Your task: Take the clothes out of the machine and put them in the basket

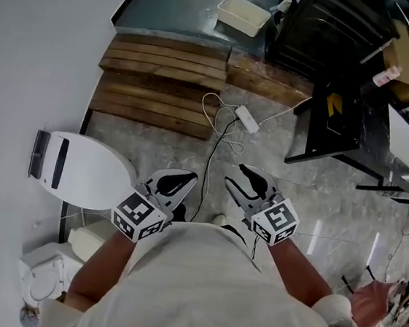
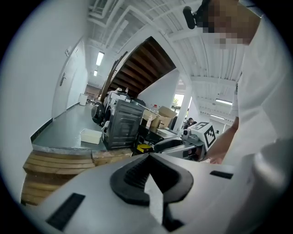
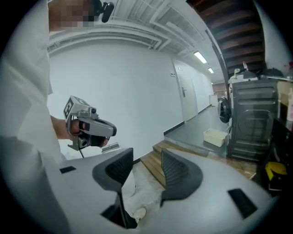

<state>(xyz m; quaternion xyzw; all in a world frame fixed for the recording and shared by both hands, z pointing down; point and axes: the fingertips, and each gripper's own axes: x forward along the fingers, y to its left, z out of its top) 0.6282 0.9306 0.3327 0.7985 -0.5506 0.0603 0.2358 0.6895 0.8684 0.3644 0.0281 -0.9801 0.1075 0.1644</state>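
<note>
Far ahead, shallow white rectangular tub [image 1: 242, 14] near dark machine [image 1: 326, 26], left gripper [image 2: 145, 170] closed, right gripper [image 3: 146, 161] parted.

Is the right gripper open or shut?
Open. In the right gripper view, the right gripper has its two fingers standing apart, with only bare floor showing through the gap and nothing between them.

Claws side by side here, left gripper [image 1: 185, 179] next to right gripper [image 1: 238, 176]. Just ahead of them the power strip [image 1: 246, 118] lies on the floor, its cable [image 1: 219, 135] trailing back between the two. Further ahead lie the wooden slats [image 1: 162, 81]. Beyond those is the tray [image 1: 242, 14], with the machine [image 1: 330, 27] to its right. A lidded unit [image 1: 79, 170] sits just left of the left gripper.
</note>
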